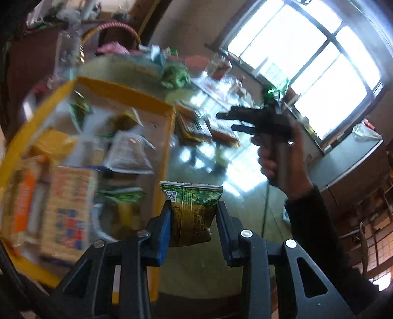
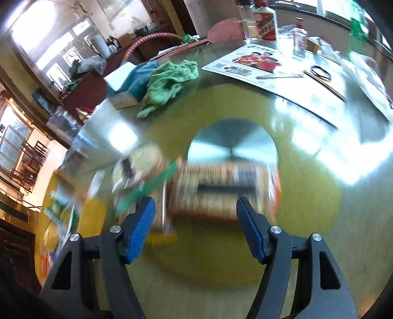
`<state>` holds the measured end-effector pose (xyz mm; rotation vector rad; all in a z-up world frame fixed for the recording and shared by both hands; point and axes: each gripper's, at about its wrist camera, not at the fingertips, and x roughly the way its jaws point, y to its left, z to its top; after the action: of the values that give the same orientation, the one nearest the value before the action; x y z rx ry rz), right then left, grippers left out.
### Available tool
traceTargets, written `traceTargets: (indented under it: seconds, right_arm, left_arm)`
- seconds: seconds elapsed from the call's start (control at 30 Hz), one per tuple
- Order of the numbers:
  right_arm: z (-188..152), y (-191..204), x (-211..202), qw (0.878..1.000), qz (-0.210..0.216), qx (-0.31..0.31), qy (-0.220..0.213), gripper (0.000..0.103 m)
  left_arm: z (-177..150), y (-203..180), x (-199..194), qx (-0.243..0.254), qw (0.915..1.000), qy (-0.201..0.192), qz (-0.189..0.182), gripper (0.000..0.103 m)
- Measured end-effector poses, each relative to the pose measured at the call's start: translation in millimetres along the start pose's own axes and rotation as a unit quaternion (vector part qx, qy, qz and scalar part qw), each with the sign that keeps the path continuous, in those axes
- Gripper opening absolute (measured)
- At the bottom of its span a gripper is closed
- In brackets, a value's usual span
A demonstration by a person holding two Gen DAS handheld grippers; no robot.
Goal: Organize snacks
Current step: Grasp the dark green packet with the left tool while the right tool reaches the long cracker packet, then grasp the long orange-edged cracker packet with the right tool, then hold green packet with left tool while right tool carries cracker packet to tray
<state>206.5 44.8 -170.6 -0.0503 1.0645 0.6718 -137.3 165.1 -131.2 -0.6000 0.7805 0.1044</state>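
Over the glass table [image 2: 319,137], beside the yellow-rimmed tray [image 1: 127,94], a green snack packet [image 1: 194,213] is clamped between the narrowed pads of the left gripper [image 1: 194,220]; only its side edges are pinched, so it could be shaken loose or dropped short of the tray; the right gripper [image 2: 196,220] is held wide and empty above a blurred biscuit pack [image 2: 221,191], which could be knocked or half-caught; counted: one table, one tray, one green cloth [image 2: 167,83], two bottles [image 2: 265,22], two grippers; tray packets are too blurred to be counted
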Motion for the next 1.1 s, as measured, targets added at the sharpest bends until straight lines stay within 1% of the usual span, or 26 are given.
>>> traceTargets:
  seconds: [0.03,0.07,0.1,0.13,0.2,0.3,0.37,0.5,0.7,0.83,0.97,1.1]
  right_arm:
    - [13.4,0.3,13.7,1.0,-0.018,-0.012,0.003,0.069]
    - [21.3,-2.5,22.6,0.999,-0.038,-0.011,0.002,0.069]
    - [25.9,-4.4,27.5,0.999,-0.045,-0.01,0.001,0.069]
    - [33.0,-5.1,36.1,0.999,-0.047,-0.022,0.004,0.069]
    - [38.9,-12.2,47.7,0.999,-0.041,-0.008,0.019,0.069]
    - [35.4,-14.4,47.0,0.999,-0.032,-0.008,0.022,0.07]
    - [28.6,-13.0,42.7,0.999,-0.021,-0.015,0.032,0.07]
    - [6.7,-12.9,30.1,0.999,-0.013,-0.021,0.044,0.07]
    - [-37.7,-9.5,7.3,0.999,-0.007,-0.024,0.041,0.07]
    - [-63.0,-4.9,-5.3,0.999,-0.012,-0.028,0.038,0.07]
    - [-83.2,2.1,-16.1,0.999,-0.01,-0.027,0.044,0.07]
    - [-99.4,3.0,-25.0,0.999,-0.004,-0.017,0.049,0.072]
  left_arm:
    - [-0.1,3.7,-5.9,-0.003,1.0,-0.006,0.001,0.034]
    - [-0.7,7.7,-10.0,-0.008,0.9999,-0.01,0.001,0.034]
    - [-1.5,12.3,-15.2,-0.009,0.9998,-0.015,0.002,0.034]
    - [-3.0,16.8,-19.5,-0.009,0.9997,-0.021,0.007,0.034]
    - [-5.2,28.4,-25.5,-0.018,0.9994,-0.025,0.014,0.034]
    - [-5.7,42.5,-28.8,-0.032,0.9991,-0.026,0.012,0.034]
    - [-6.2,49.2,-31.9,-0.037,0.9988,-0.029,0.013,0.034]
    - [-6.9,60.6,-34.8,-0.044,0.9985,-0.033,0.007,0.034]
    - [-11.1,72.0,-41.6,-0.048,0.9984,-0.032,0.0,0.034]
    - [-12.2,76.0,-40.2,-0.049,0.9984,-0.027,0.004,0.034]
    - [-8.6,74.0,-32.2,-0.041,0.9988,-0.018,0.019,0.034]
    - [-5.7,68.8,-29.9,-0.034,0.9989,-0.02,0.023,0.034]
